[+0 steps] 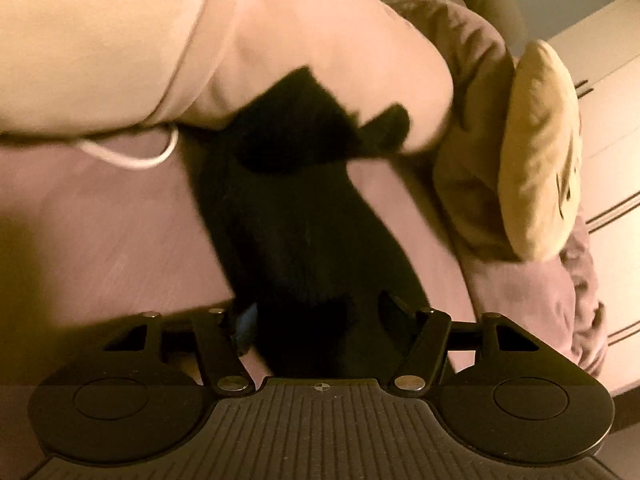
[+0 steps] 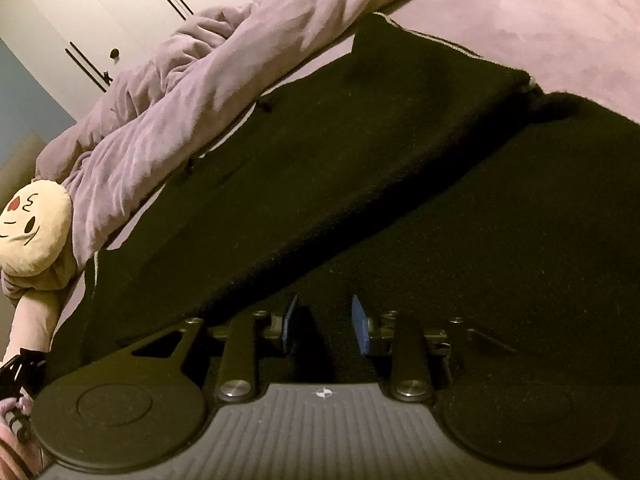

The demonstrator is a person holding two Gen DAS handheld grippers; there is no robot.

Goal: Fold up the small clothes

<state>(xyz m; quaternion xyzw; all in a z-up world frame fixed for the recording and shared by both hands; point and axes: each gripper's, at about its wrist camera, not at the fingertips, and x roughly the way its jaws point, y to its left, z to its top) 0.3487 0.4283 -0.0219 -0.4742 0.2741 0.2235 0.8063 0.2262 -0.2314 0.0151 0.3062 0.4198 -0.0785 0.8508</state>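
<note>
Dark knitted garment (image 2: pixel 360 168) lies spread flat across the mauve bedspread (image 2: pixel 540 20), one panel folded over along its far edge beside the bunched lilac duvet (image 2: pixel 160 112). Left gripper (image 1: pixel 316 316) stands spread over a dark strip of it, pads not pressing. Right gripper (image 2: pixel 324 328) stands slightly parted over the cloth, nothing pinched.

Left gripper (image 1: pixel 320 312): we hold its jaws parted, dark cloth lying between them.
Right gripper (image 2: pixel 324 330): our blue pads (image 2: pixel 360 326) stand slightly apart, angled downward.
</note>
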